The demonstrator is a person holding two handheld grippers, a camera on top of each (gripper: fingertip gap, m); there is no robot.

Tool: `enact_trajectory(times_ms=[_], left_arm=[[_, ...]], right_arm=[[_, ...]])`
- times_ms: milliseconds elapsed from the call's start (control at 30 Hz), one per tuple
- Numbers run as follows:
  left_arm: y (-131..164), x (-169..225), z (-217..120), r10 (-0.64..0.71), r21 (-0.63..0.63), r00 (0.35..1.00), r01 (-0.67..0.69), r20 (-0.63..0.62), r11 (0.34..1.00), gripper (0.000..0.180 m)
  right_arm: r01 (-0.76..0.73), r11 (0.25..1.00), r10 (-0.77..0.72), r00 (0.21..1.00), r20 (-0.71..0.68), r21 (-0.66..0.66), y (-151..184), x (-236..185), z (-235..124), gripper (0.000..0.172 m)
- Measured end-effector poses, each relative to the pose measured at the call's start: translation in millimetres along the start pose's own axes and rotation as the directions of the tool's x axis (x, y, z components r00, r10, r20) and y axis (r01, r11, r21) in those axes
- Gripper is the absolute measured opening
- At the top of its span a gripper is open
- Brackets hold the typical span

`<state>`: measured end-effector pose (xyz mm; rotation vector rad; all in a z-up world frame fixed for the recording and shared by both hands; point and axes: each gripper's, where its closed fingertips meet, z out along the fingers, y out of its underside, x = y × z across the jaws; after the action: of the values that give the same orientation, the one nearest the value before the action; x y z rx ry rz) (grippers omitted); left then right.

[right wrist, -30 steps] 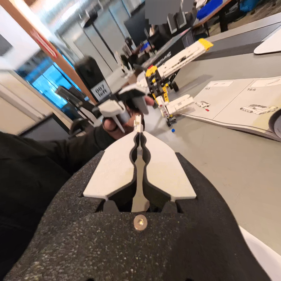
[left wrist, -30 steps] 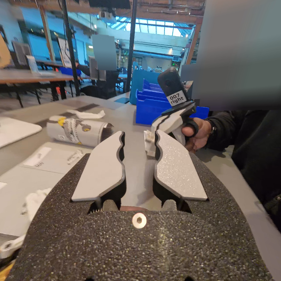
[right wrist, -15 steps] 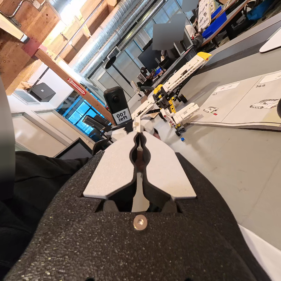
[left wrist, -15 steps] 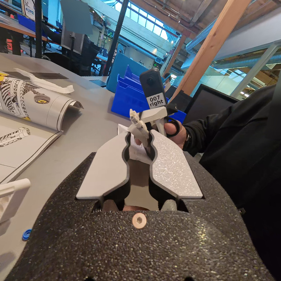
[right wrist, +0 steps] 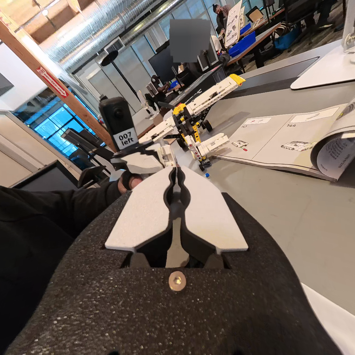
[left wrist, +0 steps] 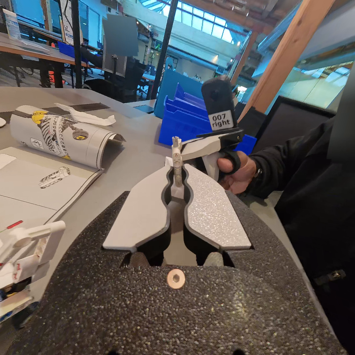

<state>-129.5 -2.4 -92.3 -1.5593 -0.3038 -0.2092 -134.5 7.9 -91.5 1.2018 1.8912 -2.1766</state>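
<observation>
A small white brick beam [left wrist: 176, 159] with a pin on top stands upright between the tips of my left gripper [left wrist: 176, 169]. The left fingers [left wrist: 151, 207] are shut on its lower half. My right gripper [left wrist: 182, 151] comes in from the right, held by a hand. Its shut tips meet the upper part of the same beam. In the right wrist view my right gripper [right wrist: 176, 169] has its fingers pressed together. The beam [right wrist: 166, 153] sits just past the tips, in the grasp of the left gripper [right wrist: 161, 159]. Both grippers are above the grey table [left wrist: 134, 157].
An open instruction booklet [left wrist: 48, 182] with curled pages lies to the left. Blue bins [left wrist: 182, 119] stand behind. A white, yellow and black brick aeroplane [right wrist: 192, 123] stands on the table, with a small blue stud [right wrist: 206, 175] near it. A white board [right wrist: 326, 73] lies at the far right. My two grippers' fingertips are within a few centimetres of each other.
My left gripper's fingers went from wide open to closed on the white beam that the right gripper carried in. The two grippers moved together; the right stayed shut throughout.
</observation>
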Motion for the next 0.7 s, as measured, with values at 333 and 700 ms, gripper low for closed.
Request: enact_trajectory(times_ms=[333, 700], left_arm=[[11, 2, -5, 0.176, -0.21, 0.984, -0.168, 0.02, 0.963, 0.008], [38, 10, 1, 0.382, -0.39, 0.924, -0.359, -0.02, 0.848, 0.008]], right_arm=[[0.442, 0.89, -0.448, 0.893, -0.036, -0.113, -15, -14, -4, 0.018], [0.617, 0.735, -0.638, 0.769, 0.019, -0.281, 17, -14, 1, 0.01]])
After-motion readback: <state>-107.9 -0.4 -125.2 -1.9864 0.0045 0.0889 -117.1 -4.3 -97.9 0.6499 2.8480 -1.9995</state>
